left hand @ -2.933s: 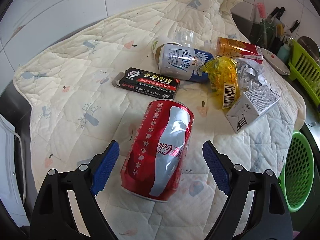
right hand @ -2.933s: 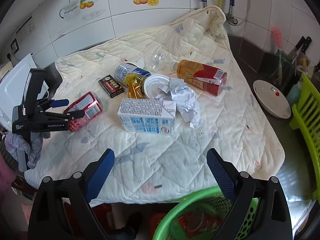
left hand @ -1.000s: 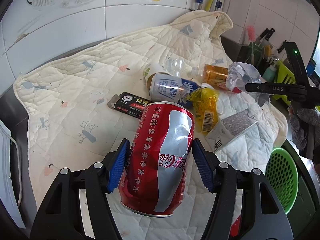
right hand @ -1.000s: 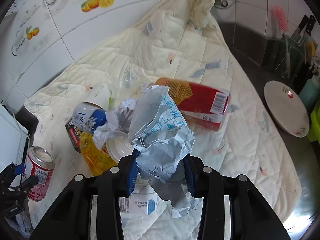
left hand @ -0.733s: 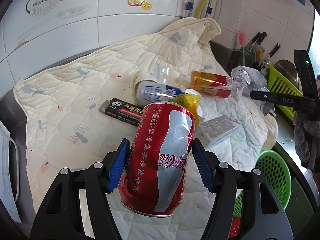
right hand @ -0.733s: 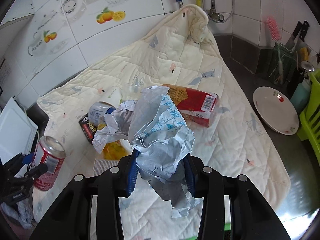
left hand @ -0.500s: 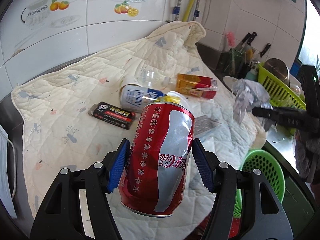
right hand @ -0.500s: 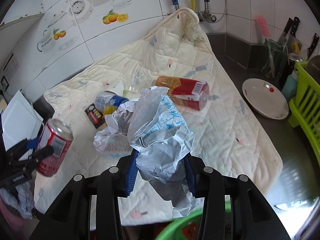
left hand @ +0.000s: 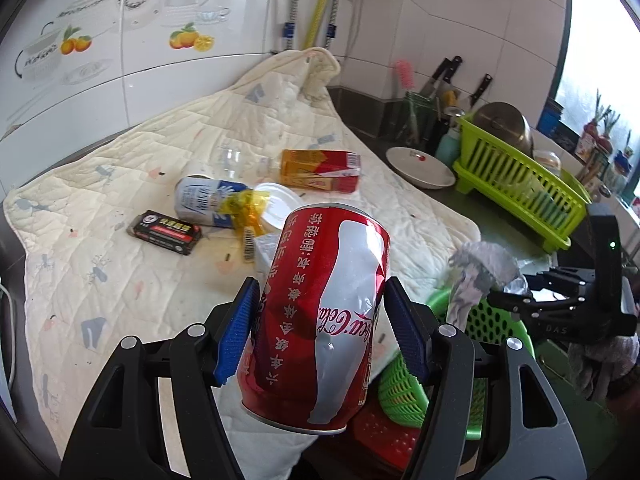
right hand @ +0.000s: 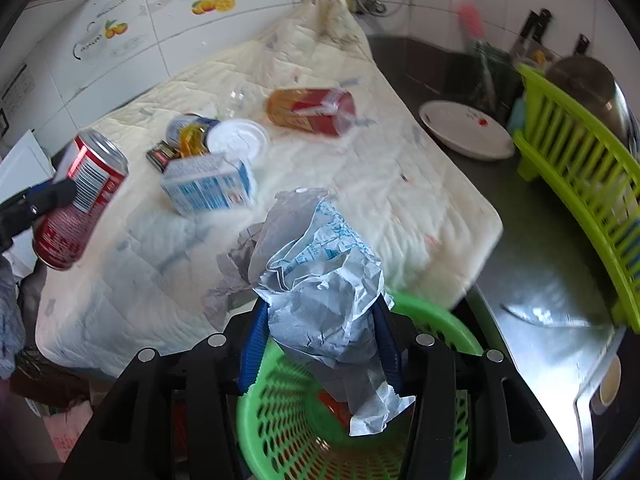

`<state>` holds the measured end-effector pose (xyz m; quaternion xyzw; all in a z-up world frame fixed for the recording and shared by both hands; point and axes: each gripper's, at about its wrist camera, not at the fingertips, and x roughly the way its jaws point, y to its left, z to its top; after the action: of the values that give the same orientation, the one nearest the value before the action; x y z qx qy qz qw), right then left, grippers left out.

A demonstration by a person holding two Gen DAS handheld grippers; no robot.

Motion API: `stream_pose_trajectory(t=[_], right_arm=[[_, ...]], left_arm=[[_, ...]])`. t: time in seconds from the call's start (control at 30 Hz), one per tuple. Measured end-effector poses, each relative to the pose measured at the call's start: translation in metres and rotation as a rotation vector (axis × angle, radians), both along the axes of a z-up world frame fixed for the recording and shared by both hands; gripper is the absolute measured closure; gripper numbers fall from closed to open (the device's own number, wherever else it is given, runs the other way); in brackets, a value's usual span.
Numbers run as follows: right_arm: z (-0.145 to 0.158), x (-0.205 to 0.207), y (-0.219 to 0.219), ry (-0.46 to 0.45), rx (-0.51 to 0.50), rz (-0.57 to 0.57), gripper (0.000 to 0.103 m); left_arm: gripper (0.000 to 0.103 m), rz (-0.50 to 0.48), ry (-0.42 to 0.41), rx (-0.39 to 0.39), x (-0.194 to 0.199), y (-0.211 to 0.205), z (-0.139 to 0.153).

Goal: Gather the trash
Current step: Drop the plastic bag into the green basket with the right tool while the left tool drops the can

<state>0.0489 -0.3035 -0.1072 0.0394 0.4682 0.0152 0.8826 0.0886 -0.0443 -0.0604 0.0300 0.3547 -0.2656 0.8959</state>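
A: Since the earlier frames both grippers have carried their loads away from the quilt's middle toward its near edge. The right gripper point(right hand: 320, 344) has brought the crumpled paper point(right hand: 320, 280) over the green basket point(right hand: 436, 316), which earlier lay further off.

B: Is the paper clamped?

A: It sits between the blue pads point(right hand: 252, 352), but the jaws are opening now, and whether the pads press on it one cannot tell.

B: And the left gripper point(left hand: 320, 328)?

A: It is clamped on the dented red cola can point(left hand: 320, 320), above the near edge of the quilt point(left hand: 120, 184).

B: What lies on the quilt?

A: A blue-white can point(left hand: 200, 200), a black box point(left hand: 166, 232), a yellow wrapper point(left hand: 244, 210), a white lid point(left hand: 280, 204), an orange-red bottle point(left hand: 320, 170) and a milk carton point(right hand: 208, 186).
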Motion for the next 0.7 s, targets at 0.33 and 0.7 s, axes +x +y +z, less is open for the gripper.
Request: stream_pose_trajectory(t=[0.33,0.7], right_arm=[[-0.028,-0.046,-0.048,0.072,0.033,-0.119,0.034],[-0.012,-0.075,-0.073,0.025,0.037,-0.188,0.027]], left_arm=[[0.040,-0.111,0.023,0.000,-0.025,-0.051,-0.008],[0.040,-0.253,0.086,0.021,-0.054,-0.105,-0.031]])
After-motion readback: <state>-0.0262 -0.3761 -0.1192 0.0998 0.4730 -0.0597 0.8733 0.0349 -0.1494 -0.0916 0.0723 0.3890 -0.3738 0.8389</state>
